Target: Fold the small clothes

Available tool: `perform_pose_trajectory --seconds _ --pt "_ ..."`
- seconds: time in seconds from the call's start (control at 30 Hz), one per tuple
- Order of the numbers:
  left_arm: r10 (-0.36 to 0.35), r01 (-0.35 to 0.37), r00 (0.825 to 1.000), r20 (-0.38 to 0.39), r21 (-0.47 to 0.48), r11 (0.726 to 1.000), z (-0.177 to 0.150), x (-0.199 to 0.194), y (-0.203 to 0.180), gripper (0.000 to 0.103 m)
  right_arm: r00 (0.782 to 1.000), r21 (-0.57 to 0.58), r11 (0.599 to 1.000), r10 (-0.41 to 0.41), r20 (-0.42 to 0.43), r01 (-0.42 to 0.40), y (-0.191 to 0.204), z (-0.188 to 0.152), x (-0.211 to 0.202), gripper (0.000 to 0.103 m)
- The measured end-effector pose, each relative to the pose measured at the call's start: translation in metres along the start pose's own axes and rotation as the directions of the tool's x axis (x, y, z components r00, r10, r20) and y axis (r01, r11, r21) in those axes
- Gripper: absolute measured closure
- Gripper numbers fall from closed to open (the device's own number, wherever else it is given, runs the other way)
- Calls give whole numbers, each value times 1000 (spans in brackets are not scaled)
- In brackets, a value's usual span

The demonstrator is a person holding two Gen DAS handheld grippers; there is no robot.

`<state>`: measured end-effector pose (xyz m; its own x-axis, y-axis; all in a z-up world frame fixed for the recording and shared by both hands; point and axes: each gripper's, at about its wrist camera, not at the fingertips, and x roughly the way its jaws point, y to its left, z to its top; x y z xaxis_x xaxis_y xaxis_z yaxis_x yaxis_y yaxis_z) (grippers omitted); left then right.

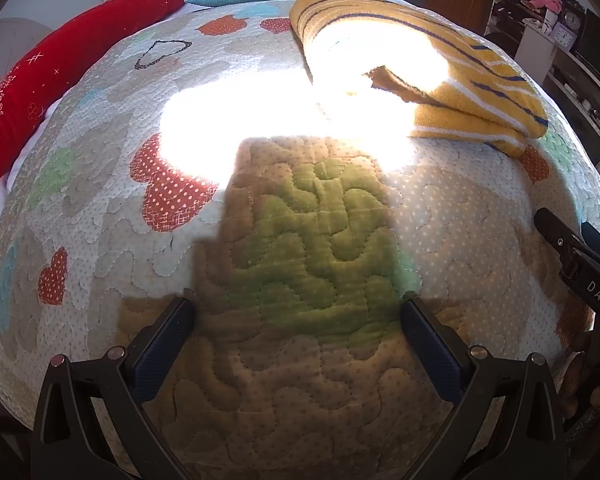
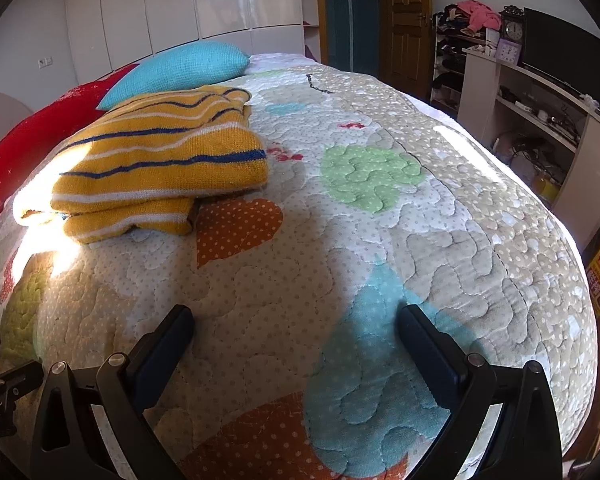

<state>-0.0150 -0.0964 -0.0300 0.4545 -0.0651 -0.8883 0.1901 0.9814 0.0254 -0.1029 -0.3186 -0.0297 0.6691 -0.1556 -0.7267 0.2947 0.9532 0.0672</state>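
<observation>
The sweater (image 2: 160,160) lies folded on the quilt (image 2: 380,240), well ahead of both tools, left (image 1: 298,312) and right (image 2: 296,320), each spread wide and empty. Folding looks finished; next likely tidying.

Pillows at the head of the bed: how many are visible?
2: a red pillow along the left edge, and a turquoise pillow beside it, behind the folded yellow sweater. Others may be hidden.
</observation>
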Motion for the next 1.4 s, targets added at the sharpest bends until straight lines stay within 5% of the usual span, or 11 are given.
perform_pose_trajectory --seconds 0.07,0.2,0.3,0.43,0.57,0.67,0.7,0.8,0.9,1.13,1.4 --pt "2 -2 1000 7 0 1000 0 0 0 0 1000 -13 1000 8 -14 -8 -1 4 -2 0" --pt "-5 5 1000 22 1 1000 -3 -2 0 0 995 70 995 67 67 -72 -11 36 -27 23" --pt "0 0 1000 26 -3 1000 -5 -2 -2 0 977 92 979 169 130 -181 -8 77 -36 44" --pt "2 -2 999 37 -6 1000 -6 -4 -2 0 934 66 940 322 156 -335 21 133 -17 59" --pt "1 -1 999 35 -4 1000 -6 -4 -2 0 889 112 882 454 57 -458 46 178 43 59" --pt "-3 3 999 33 6 1000 -6 -5 -2 0 909 172 908 404 -106 -383 51 176 108 55" --pt "-5 5 1000 30 11 1000 -6 -5 -2 0 912 172 908 400 -94 -381 48 171 115 55" --pt "-20 19 1000 22 24 1000 -6 -4 -2 0 924 158 917 379 -57 -367 38 162 95 50" --pt "-16 16 999 28 14 1000 -5 -3 -1 0 966 100 963 256 -30 -251 29 143 68 26" --pt "2 0 998 69 -38 999 -4 -5 -2 0 974 151 963 227 -18 -221 -21 85 19 26" --pt "38 -38 992 120 -7 999 10 -39 -14 0 985 46 985 166 38 -168 -9 46 -26 23"
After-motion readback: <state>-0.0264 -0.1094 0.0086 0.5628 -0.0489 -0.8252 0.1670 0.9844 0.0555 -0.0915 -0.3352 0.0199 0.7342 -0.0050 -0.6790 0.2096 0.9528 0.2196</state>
